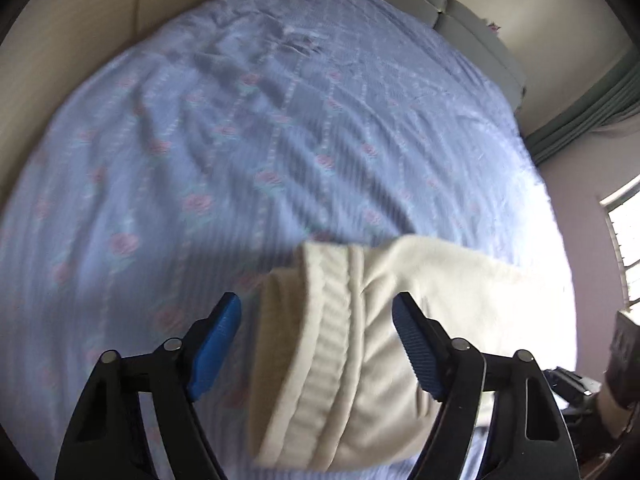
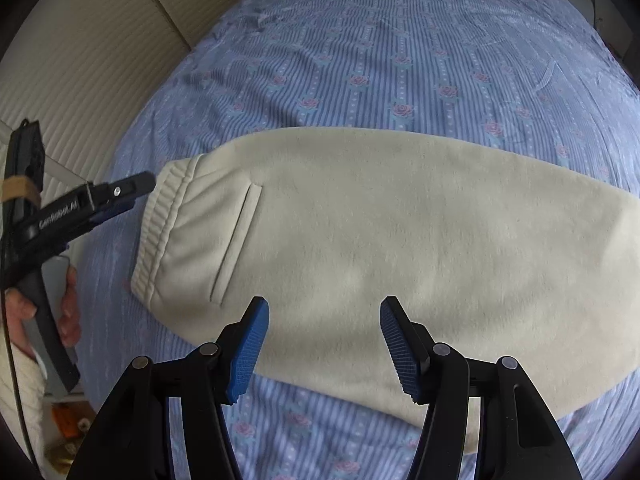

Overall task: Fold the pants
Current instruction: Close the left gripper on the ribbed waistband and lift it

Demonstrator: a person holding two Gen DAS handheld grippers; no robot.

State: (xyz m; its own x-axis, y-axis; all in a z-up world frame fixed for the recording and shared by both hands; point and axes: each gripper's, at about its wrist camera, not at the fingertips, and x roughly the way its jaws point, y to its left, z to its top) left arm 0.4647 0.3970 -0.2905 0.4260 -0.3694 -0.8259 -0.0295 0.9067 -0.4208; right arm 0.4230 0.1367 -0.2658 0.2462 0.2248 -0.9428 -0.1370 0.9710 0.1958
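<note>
1. The cream pants [image 2: 360, 220] lie flat on the bed, already doubled leg on leg by the look of it. Their long axis runs side to side across the right wrist view, with the ribbed waistband [image 2: 160, 224] at the left end and the legs running off to the right. A slit pocket [image 2: 236, 240] shows just inside the waistband.

2. The left gripper [image 1: 316, 340] is the nearer one to the waistband. In its own view the band lies directly under and between the blue pads, which stand well apart and do not press on the cloth. It holds nothing.

3. The right gripper [image 2: 324, 344] hangs over the near long edge of the pants, about mid-thigh, pointing steeply down. Its jaws are moderately open and empty, with the fabric below them, not between them.

4. In my judgement the next fold brings one end over the other along that long axis, so each gripper needs an end or a corner. The left is close to its end; the right has further to go.

5. The surface is a blue striped bedsheet [image 2: 400, 60] with pink roses, lightly wrinkled.

6. Beyond it are a cream ribbed headboard [image 2: 92, 60] and a bright window [image 1: 624, 248].
</note>
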